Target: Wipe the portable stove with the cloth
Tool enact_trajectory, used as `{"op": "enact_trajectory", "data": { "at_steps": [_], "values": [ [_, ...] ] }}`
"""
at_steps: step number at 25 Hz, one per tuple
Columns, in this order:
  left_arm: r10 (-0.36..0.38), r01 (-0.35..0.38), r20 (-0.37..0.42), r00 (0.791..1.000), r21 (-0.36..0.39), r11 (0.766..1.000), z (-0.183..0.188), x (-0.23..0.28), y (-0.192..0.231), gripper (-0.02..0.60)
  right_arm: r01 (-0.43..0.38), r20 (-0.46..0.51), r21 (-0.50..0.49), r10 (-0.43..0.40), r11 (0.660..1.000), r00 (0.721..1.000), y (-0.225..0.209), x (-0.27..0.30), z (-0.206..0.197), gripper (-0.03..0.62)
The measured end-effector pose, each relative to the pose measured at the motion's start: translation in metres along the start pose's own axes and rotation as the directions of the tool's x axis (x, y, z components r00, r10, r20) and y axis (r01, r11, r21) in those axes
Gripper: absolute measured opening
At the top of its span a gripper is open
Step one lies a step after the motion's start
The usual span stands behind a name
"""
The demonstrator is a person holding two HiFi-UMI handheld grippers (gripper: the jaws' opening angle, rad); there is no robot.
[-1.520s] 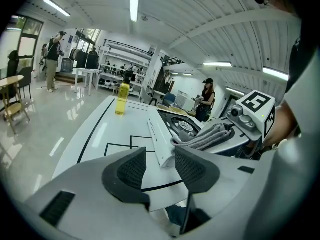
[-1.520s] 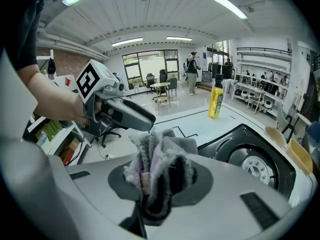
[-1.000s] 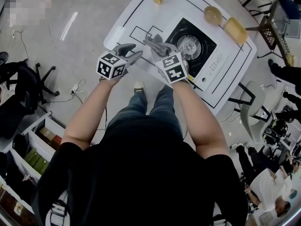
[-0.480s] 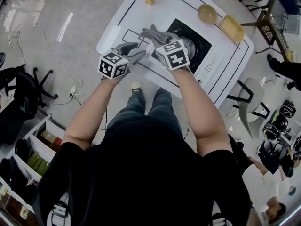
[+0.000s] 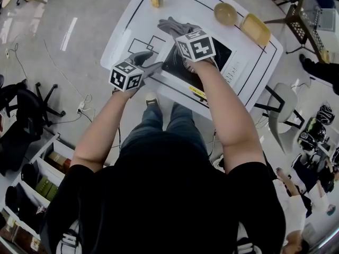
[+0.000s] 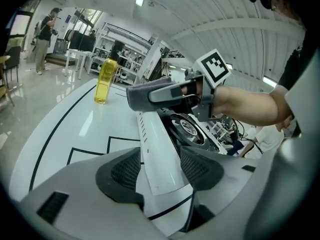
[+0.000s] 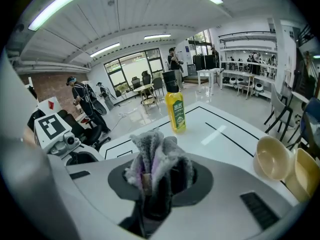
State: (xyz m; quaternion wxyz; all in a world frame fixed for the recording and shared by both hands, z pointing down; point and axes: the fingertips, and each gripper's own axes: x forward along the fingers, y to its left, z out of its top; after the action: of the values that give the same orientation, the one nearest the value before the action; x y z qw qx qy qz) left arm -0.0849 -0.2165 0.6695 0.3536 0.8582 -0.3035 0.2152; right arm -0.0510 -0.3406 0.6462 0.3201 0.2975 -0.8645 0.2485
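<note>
While the right claw pinches the cloth shut | left claw has just been opening, jaws wide astride the portable stove, upper centre on the desk | cloth looks soft, light: grip its bunched middle | stove seems rigid, steady its edge

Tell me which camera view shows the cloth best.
The right gripper view: the cloth is bunched in the right gripper, jaws shut on it, close up. The head view and left gripper view show that gripper over the stove, but I cannot make out the cloth there.
</note>
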Motion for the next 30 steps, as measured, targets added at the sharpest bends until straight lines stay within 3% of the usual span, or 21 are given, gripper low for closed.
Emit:
{"op": "enact_trajectory", "data": {
  "at_steps": [14, 30],
  "values": [
    [-0.010, 0.009, -0.006, 1.000, -0.048, 0.999, 0.002, 0.011, -0.002, 0.256, 0.033, 0.069, 0.269, -0.053, 0.962, 0.996, -0.091, -0.021, 0.012, 0.114],
    [-0.001, 0.000, -0.026, 1.000, -0.020, 1.000, -0.001, 0.013, -0.009, 0.250, 0.139, 0.018, 0.396, -0.159, 0.908, 0.987, -0.149, -0.100, -0.065, 0.114]
  ]
}}
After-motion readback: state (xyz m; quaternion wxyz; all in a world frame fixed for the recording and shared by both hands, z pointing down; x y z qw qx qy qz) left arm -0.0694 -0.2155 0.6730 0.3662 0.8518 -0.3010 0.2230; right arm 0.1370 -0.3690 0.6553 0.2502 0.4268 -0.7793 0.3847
